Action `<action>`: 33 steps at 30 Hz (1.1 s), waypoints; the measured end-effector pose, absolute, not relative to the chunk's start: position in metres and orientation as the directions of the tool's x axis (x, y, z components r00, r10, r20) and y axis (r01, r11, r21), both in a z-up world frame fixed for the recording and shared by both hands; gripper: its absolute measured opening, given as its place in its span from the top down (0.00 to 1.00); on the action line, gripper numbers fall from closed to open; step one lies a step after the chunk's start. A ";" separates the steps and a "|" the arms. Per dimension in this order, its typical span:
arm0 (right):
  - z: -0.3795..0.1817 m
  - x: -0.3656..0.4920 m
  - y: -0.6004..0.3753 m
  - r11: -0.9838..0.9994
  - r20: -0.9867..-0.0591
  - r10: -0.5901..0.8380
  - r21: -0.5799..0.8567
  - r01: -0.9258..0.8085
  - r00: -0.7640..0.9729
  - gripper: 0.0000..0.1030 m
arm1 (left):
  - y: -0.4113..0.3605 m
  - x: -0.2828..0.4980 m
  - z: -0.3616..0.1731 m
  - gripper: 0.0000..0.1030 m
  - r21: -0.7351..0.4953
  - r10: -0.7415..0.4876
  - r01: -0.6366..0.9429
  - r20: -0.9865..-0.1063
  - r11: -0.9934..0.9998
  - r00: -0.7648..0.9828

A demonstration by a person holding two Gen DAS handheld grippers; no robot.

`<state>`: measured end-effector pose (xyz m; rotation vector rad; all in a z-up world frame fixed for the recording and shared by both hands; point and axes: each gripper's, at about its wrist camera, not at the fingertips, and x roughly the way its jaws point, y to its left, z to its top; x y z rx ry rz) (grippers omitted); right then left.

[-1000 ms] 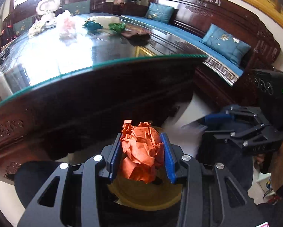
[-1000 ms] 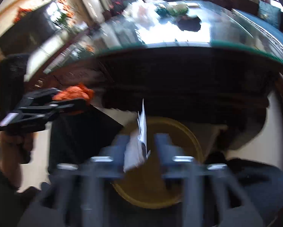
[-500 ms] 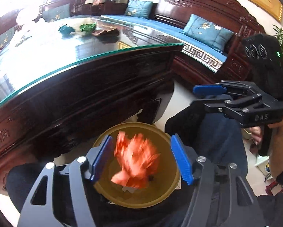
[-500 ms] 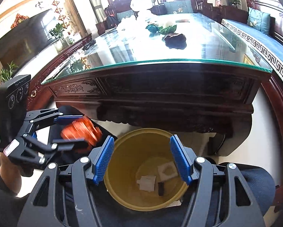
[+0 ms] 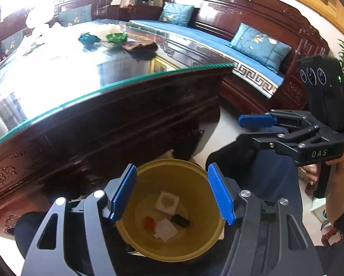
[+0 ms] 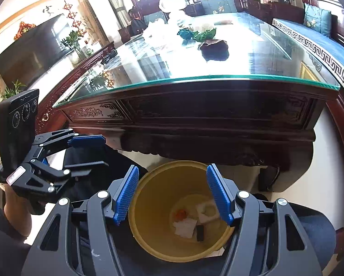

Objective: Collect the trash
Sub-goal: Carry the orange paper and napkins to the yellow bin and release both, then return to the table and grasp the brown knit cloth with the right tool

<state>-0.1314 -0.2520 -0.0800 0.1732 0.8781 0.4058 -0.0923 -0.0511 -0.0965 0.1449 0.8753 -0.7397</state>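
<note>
A yellow trash bin stands on the floor below both grippers. In it lie the orange crumpled paper, white scraps and a small black piece. My left gripper is open and empty above the bin; it also shows in the right wrist view. My right gripper is open and empty above the bin; it also shows in the left wrist view. Green and teal crumpled wrappers and a dark brown one lie far back on the glass table.
The glass-topped carved wooden table stands just behind the bin. A wooden bench with blue cushions runs along the right. A TV hangs on the left wall. White items sit at the table's far end.
My left gripper opened and the orange crumpled paper dropped into the bin. My right gripper opened and let its white scrap fall into the bin.
</note>
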 end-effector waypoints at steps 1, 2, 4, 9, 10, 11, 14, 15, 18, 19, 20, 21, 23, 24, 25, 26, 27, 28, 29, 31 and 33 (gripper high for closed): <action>-0.077 -0.127 -0.252 0.910 -0.708 0.414 0.308 -0.277 0.572 0.41 | -0.049 -0.088 -0.095 0.38 -0.176 -0.529 0.637 -0.739 0.750 0.418; -0.074 -0.122 -0.252 0.910 -0.706 0.414 0.308 -0.278 0.575 0.41 | -0.048 -0.084 -0.092 0.38 -0.176 -0.527 0.631 -0.735 0.756 0.426; -0.068 -0.111 -0.254 0.907 -0.696 0.421 0.314 -0.282 0.581 0.41 | -0.046 -0.073 -0.086 0.38 -0.178 -0.527 0.621 -0.728 0.763 0.439; -0.048 -0.083 -0.255 0.900 -0.668 0.435 0.318 -0.298 0.603 0.41 | -0.047 -0.043 -0.065 0.36 -0.169 -0.528 0.606 -0.698 0.778 0.483; -0.044 -0.076 -0.255 0.899 -0.661 0.439 0.321 -0.299 0.609 0.41 | -0.048 -0.036 -0.060 0.34 -0.165 -0.528 0.602 -0.690 0.782 0.496; -0.040 -0.068 -0.257 0.897 -0.653 0.442 0.325 -0.299 0.615 0.41 | -0.049 -0.028 -0.055 0.31 -0.164 -0.529 0.599 -0.681 0.784 0.506; -0.032 -0.043 -0.264 0.883 -0.630 0.467 0.366 -0.293 0.621 0.41 | -0.055 -0.002 -0.042 0.26 -0.158 -0.526 0.588 -0.664 0.793 0.531; -0.029 -0.036 -0.265 0.879 -0.624 0.474 0.379 -0.291 0.621 0.41 | -0.059 0.009 -0.039 0.26 -0.156 -0.524 0.585 -0.662 0.796 0.536; -0.022 -0.011 -0.271 0.878 -0.614 0.473 0.392 -0.276 0.632 0.41 | -0.065 0.041 -0.033 0.26 -0.148 -0.509 0.572 -0.664 0.807 0.547; -0.021 -0.004 -0.273 0.881 -0.613 0.465 0.389 -0.269 0.639 0.41 | -0.067 0.050 -0.033 0.26 -0.146 -0.504 0.567 -0.667 0.811 0.549; -0.018 0.004 -0.276 0.886 -0.612 0.454 0.384 -0.259 0.648 0.41 | -0.069 0.061 -0.032 0.26 -0.149 -0.501 0.564 -0.671 0.813 0.546; -0.016 0.012 -0.278 0.890 -0.614 0.447 0.382 -0.250 0.651 0.41 | -0.071 0.071 -0.033 0.26 -0.155 -0.501 0.560 -0.675 0.814 0.541; -0.014 0.026 -0.283 0.891 -0.614 0.442 0.385 -0.241 0.654 0.41 | -0.074 0.089 -0.033 0.26 -0.166 -0.498 0.548 -0.679 0.820 0.539; -0.013 0.034 -0.286 0.891 -0.617 0.441 0.386 -0.238 0.652 0.41 | -0.074 0.098 -0.033 0.26 -0.169 -0.496 0.544 -0.683 0.822 0.536; -0.013 0.041 -0.288 0.892 -0.621 0.439 0.384 -0.237 0.649 0.41 | -0.076 0.108 -0.034 0.26 -0.171 -0.493 0.540 -0.688 0.824 0.533; -0.013 0.047 -0.289 0.896 -0.625 0.433 0.379 -0.232 0.649 0.41 | -0.077 0.117 -0.036 0.26 -0.169 -0.486 0.536 -0.694 0.827 0.531; -0.013 0.053 -0.290 0.898 -0.632 0.429 0.375 -0.229 0.646 0.41 | -0.078 0.123 -0.038 0.26 -0.167 -0.481 0.534 -0.698 0.829 0.530; -0.014 0.059 -0.291 0.899 -0.637 0.429 0.373 -0.230 0.641 0.41 | -0.079 0.131 -0.040 0.26 -0.166 -0.476 0.530 -0.705 0.831 0.525; -0.017 0.067 -0.291 0.901 -0.645 0.425 0.371 -0.226 0.635 0.41 | -0.079 0.139 -0.042 0.26 -0.169 -0.471 0.523 -0.710 0.836 0.524; -0.022 0.078 -0.293 0.906 -0.658 0.414 0.363 -0.217 0.629 0.40 | -0.080 0.153 -0.046 0.26 -0.176 -0.466 0.511 -0.716 0.841 0.520; -0.029 0.088 -0.294 0.911 -0.671 0.404 0.360 -0.203 0.622 0.38 | -0.079 0.163 -0.050 0.26 -0.185 -0.463 0.500 -0.721 0.846 0.516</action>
